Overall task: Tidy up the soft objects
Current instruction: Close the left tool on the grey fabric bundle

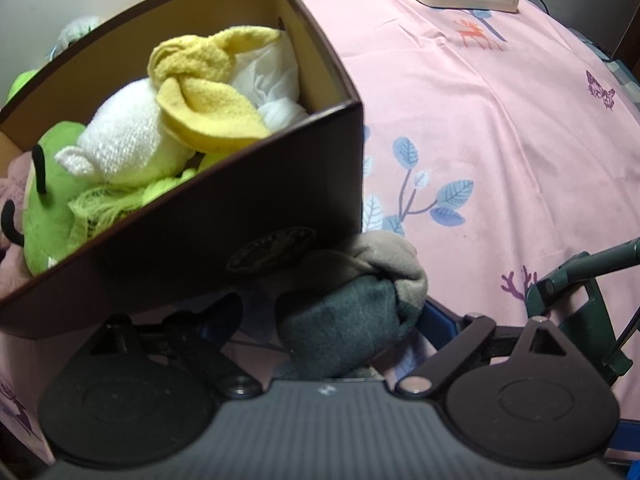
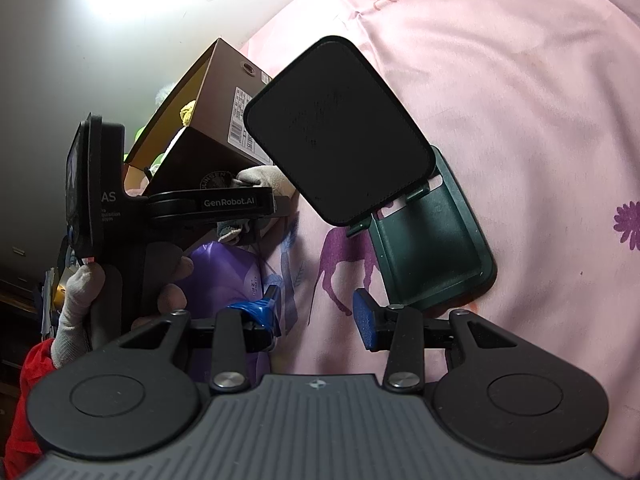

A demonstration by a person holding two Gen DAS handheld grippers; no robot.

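Socks [image 1: 352,304], a knotted grey-and-beige bundle, lie on the pink bedsheet [image 1: 500,120] against the brown box [image 1: 224,240], lengthwise toward it, between the left gripper's [image 1: 332,320] spread, non-pressing fingers. Only the left view shows the box's plush contents; only the right shows the right gripper [image 2: 316,320] open and empty, plus a green phone stand [image 2: 436,240].

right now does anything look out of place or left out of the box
Yes: one grey sock bundle lies on the pink sheet just outside the brown box, against its front wall, while the other soft things are already inside. The left gripper straddles it, jaws wide, not pressing.
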